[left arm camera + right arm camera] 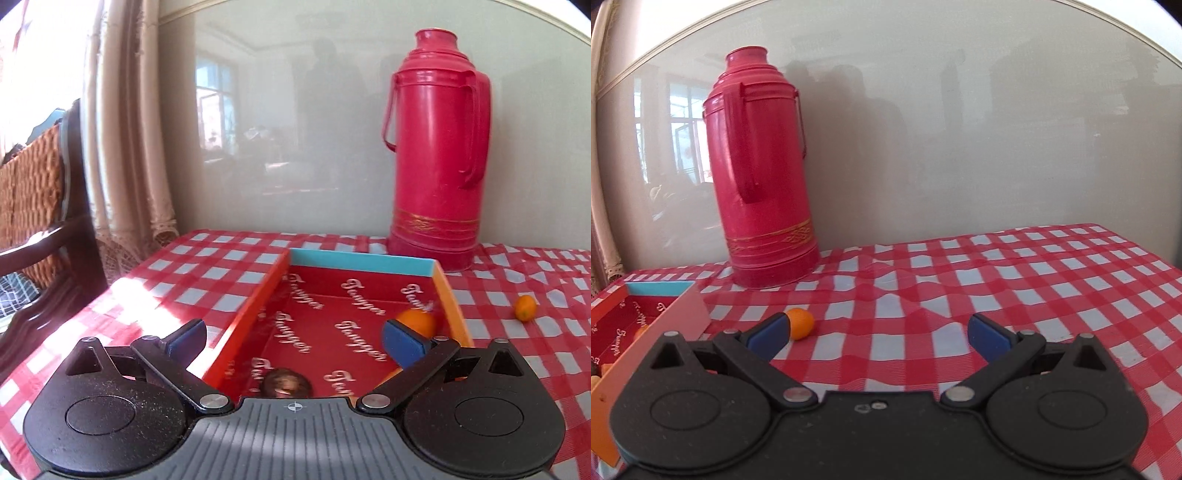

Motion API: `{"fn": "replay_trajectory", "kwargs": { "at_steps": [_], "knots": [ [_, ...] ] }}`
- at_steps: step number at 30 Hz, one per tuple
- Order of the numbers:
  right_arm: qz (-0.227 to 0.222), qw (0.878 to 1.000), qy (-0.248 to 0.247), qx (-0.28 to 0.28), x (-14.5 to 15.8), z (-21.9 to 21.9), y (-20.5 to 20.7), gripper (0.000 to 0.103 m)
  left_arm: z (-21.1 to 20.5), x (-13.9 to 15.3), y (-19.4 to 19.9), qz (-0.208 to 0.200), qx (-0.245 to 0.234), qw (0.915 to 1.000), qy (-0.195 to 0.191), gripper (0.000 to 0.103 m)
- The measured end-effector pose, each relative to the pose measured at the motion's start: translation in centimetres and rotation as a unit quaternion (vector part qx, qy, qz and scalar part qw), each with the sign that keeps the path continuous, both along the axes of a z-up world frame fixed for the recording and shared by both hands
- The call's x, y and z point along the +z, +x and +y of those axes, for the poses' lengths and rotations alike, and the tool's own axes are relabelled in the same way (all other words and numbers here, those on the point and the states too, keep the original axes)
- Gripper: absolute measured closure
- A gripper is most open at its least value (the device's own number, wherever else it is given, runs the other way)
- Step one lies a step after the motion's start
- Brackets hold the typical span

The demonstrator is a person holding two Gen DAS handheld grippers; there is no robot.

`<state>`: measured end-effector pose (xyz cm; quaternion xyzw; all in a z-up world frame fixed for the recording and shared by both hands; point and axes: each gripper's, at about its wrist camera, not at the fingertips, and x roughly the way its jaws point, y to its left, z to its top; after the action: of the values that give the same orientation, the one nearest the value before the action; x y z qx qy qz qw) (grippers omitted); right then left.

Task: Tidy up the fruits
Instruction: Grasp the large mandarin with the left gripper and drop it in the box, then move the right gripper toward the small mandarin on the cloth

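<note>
A shallow red box (332,321) with orange walls and a blue far wall lies on the checked cloth. An orange fruit (417,320) sits inside it by the right wall, and a brown round fruit (286,382) sits at its near end. A small orange kumquat (525,307) lies on the cloth right of the box; it also shows in the right wrist view (800,323). My left gripper (295,341) is open and empty above the box's near end. My right gripper (879,334) is open and empty, with the kumquat just beyond its left finger. The box (646,325) is at its left.
A tall red thermos (437,147) stands behind the box against the glossy wall, also in the right wrist view (764,166). A wooden chair with a wicker back (37,206) and a curtain stand left of the table. The red-and-white checked cloth (1015,280) spreads to the right.
</note>
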<state>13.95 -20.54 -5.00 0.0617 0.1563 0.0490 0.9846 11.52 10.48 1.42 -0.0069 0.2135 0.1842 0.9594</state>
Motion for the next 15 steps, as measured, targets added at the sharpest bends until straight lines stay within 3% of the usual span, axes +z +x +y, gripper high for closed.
{"fn": "replay_trajectory", "kwargs": {
  "at_steps": [15],
  "knots": [
    [0.003, 0.998, -0.056, 0.04, 0.1, 6.6, 2.9, 0.008, 7.2, -0.1, -3.3, -0.025, 0.085, 0.9959, -0.017, 0.0]
  ]
}}
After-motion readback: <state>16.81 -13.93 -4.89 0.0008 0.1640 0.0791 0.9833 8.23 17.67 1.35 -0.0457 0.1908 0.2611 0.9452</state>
